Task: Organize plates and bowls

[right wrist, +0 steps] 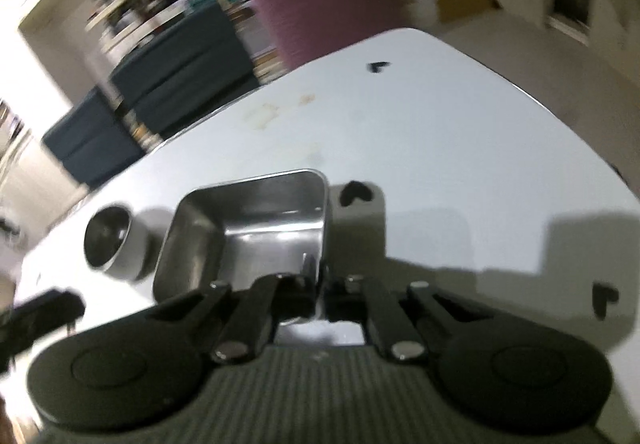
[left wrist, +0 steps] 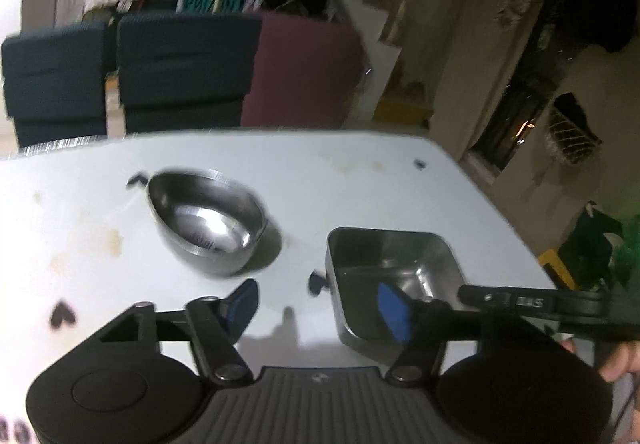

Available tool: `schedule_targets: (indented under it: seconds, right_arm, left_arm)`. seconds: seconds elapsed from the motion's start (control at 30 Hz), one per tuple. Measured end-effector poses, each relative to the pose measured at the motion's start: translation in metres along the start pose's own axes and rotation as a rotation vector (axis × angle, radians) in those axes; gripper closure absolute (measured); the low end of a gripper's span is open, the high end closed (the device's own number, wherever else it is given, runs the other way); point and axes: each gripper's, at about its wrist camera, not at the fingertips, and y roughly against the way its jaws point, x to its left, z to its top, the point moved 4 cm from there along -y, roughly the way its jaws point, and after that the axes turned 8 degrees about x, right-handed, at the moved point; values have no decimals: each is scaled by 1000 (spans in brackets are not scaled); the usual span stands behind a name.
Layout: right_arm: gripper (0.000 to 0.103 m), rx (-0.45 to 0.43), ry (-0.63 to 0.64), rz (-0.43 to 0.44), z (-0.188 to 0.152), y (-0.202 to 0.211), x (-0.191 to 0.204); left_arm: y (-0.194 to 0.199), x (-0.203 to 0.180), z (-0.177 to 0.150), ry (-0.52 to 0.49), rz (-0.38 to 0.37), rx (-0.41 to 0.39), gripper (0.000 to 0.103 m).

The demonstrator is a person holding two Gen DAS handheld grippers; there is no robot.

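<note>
Sideways-tilted round bowl point(left wrist: 208, 222), right gripper point(right wrist: 320, 284) pinching square bowl point(right wrist: 244, 228)

The table point(left wrist: 360, 179) is white with black hearts point(left wrist: 63, 314) and tan stains. Bowl point(left wrist: 208, 222) and square tray point(left wrist: 394, 276) are silver steel. The left gripper point(left wrist: 320, 304) is black with blue pads point(left wrist: 394, 312).

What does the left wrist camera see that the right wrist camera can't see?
Only the left wrist view shows the left gripper open above the table, its blue pads, and a bit of the person's hand at the edge.

Only the right wrist view shows the right gripper pinched on the near wall of the square metal dish.

Both views show the square metal dish, the round metal bowl beside it, the white table with little black hearts, and the dark blue and maroon chairs behind.
</note>
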Motion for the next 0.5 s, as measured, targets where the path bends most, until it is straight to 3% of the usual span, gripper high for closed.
schedule_targets:
  seconds: [0.2, 0.27, 0.33, 0.4, 0.5]
  right_arm:
    - [101, 37, 111, 16, -8, 2, 13]
    - [101, 49, 130, 29, -9, 2, 18]
    - [101, 54, 157, 34, -9, 1, 25]
    - [101, 58, 180, 37, -9, 2, 32]
    - [101, 67, 199, 58, -10, 2, 40]
  left_arm:
    - [-18, 21, -11, 95, 7, 102, 68]
    - [-20, 25, -13, 126, -5, 113, 74]
    - [-21, 27, -13, 140, -10, 120, 89]
    - [-21, 27, -14, 142, -9, 121, 97]
    - [-16, 29, -15, 138, 5, 118, 98]
